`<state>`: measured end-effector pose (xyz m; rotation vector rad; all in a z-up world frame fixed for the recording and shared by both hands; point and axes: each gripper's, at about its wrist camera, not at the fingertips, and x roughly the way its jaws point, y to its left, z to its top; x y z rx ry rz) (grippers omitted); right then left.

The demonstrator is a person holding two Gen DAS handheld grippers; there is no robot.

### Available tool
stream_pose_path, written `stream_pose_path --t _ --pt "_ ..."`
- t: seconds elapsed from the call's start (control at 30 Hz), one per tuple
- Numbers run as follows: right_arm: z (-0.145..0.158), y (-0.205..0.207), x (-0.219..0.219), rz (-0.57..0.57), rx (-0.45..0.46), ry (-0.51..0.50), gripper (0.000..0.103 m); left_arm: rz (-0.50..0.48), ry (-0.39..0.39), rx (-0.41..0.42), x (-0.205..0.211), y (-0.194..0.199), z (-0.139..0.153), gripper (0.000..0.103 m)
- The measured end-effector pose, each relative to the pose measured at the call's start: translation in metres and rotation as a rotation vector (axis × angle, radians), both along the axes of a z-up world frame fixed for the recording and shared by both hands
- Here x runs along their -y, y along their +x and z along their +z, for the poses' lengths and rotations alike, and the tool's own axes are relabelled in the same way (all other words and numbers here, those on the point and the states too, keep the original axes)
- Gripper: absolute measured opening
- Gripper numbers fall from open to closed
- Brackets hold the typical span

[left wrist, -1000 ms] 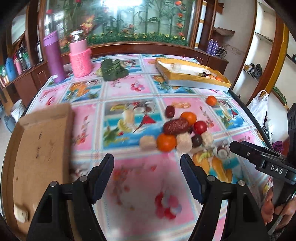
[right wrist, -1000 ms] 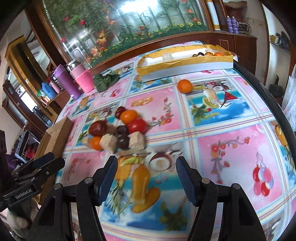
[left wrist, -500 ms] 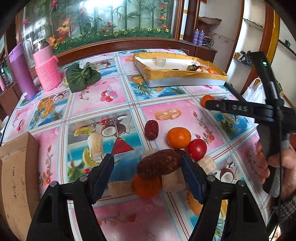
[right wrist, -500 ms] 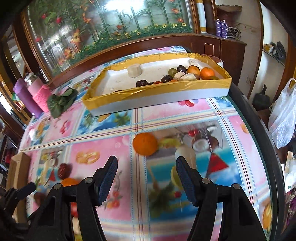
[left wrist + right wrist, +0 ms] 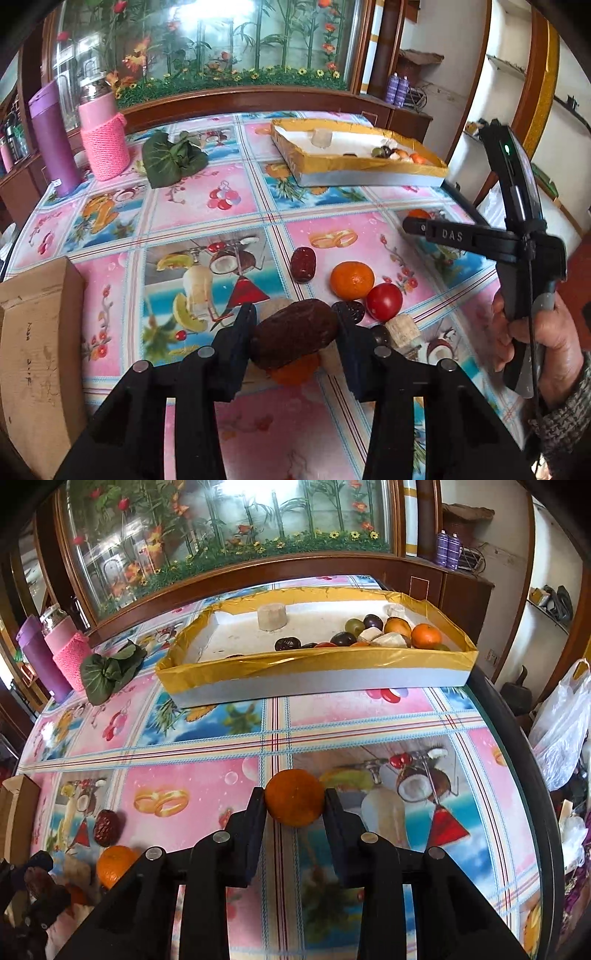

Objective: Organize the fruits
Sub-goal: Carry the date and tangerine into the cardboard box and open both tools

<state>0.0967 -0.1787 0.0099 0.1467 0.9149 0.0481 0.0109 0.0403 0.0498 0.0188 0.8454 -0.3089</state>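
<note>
Orange mandarin [image 5: 294,802] between my right tool [image 5: 294,805] pads, closing; left tool [image 5: 295,332] closing around brown date [image 5: 293,334]; both bound for gold tray [image 5: 314,662], upper frame.

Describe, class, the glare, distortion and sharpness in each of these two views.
Left wrist view: fisheye bends the table edge; window bright, cardboard box soft at the rim. Right wrist view: glare whitens the window top, sheen on the tablecloth; orange sharp.
</note>
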Motion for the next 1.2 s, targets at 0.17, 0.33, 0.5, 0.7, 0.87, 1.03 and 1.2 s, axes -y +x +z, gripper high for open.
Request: stream_pose_path --t 0.17,0.33,0.5,0.7,0.87,1.03,1.2 --pt "0.019 -0.028 -0.006 0.017 0.022 0.033 0.033 0.029 -0.062 0.025 -0.029 -0.023 0.023 0.041" --pt "0.047 -0.061 -0.038 0.087 0.056 0.058 0.033 0.101 -0.075 0.069 -0.081 -0.054 0.039 0.042" --pt "0.074 -0.093 -0.1 0.216 0.085 0.078 0.033 0.254 -0.036 0.084 -0.165 -0.078 0.043 0.042" --pt "0.083 -0.121 -0.207 0.417 0.071 0.13 0.034 0.455 -0.018 -0.003 -0.263 -0.089 0.022 0.042" --pt "0.065 -0.133 -0.294 0.562 0.014 0.136 0.034 0.515 -0.016 -0.06 -0.297 -0.092 0.004 0.042" --pt "0.039 -0.138 -0.354 0.632 -0.04 0.102 0.034 0.538 -0.029 -0.111 -0.311 -0.087 -0.012 0.042" --pt "0.018 -0.133 -0.379 0.648 -0.08 0.071 0.034 0.531 -0.05 -0.122 -0.314 -0.084 -0.018 0.042"
